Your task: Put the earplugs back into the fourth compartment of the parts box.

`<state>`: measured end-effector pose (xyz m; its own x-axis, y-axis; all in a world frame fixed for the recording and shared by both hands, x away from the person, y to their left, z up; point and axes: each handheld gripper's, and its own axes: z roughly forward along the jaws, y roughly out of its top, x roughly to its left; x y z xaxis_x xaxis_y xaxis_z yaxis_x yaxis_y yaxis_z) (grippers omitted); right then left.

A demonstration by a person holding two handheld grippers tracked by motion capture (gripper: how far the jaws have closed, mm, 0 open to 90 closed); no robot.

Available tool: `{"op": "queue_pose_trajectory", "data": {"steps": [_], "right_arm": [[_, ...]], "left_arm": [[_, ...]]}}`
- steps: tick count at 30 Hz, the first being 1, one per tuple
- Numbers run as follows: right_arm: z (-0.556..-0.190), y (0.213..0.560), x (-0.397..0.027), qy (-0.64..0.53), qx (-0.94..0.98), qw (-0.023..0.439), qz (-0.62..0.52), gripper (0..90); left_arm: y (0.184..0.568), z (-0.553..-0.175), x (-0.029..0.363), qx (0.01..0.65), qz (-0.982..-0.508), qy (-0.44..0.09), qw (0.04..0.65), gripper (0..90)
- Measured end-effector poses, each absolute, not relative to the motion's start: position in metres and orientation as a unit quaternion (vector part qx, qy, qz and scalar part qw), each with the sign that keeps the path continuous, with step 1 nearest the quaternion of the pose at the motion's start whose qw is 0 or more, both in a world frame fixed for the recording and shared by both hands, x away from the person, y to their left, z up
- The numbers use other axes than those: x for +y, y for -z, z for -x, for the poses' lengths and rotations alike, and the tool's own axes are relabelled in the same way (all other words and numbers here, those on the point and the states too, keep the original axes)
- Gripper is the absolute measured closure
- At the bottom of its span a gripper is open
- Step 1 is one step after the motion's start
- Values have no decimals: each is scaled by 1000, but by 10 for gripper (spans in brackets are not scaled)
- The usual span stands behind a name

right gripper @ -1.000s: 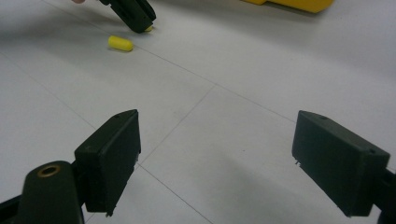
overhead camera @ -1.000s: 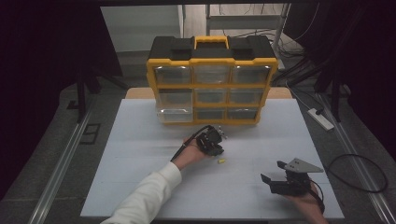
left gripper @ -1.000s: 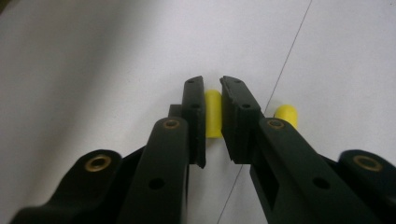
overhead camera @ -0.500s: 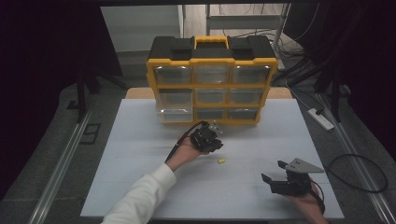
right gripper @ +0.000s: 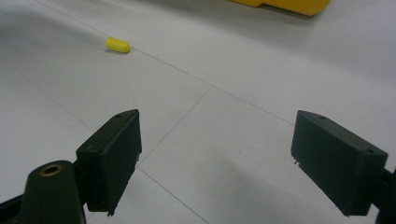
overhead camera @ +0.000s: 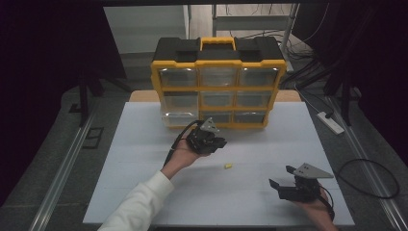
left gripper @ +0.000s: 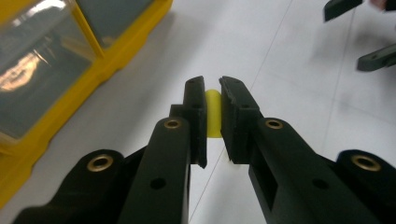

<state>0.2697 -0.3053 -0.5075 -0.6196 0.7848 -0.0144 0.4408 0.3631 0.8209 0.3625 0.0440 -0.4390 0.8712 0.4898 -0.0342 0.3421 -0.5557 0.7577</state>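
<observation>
At the bottom right of the high view I have the right gripper (overhead camera: 284,184) resting low over the white table (overhead camera: 144,192), its jaws standing wide apart with nothing between them. In the right gripper view the bare table surface runs out ahead of those jaws, and one loose yellow capsule (right gripper: 117,45) lies in the upper left of the frame, well apart from them; in the high view the same piece (overhead camera: 227,166) sits near the centre, between my two hands.

Farther up, just left of centre, the left gripper (overhead camera: 216,143) is raised off the table in front of the organizer. In the left gripper view its jaws are drawn together on a second small yellow piece (left gripper: 213,112), clamped at mid-frame with only its rounded top showing above the pads.

Beyond it, at the top centre of the high view, stands the yellow drawer organizer (overhead camera: 219,89) with its clear drawers; the lower left drawer (overhead camera: 179,118) seems to jut forward a little, though I cannot tell for sure.

I judge this to be the carry step: one piece picked, on its way to a drawer. The next move calls for bringing the left jaws over an open compartment, keeping the squeeze steady so the slick little piece does not squirt out, then releasing inside the walls. The capsule on the table is left to fetch.
</observation>
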Motion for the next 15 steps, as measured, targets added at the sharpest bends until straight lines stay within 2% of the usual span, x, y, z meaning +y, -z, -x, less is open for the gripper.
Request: {"op": "queue_pose_trajectory", "data": {"steps": [15], "right_arm": [[-270,507,-305,-415,797,208,-387,170]], "left_arm": [[411,-342,60,238,-840,-111,474,804]]}}
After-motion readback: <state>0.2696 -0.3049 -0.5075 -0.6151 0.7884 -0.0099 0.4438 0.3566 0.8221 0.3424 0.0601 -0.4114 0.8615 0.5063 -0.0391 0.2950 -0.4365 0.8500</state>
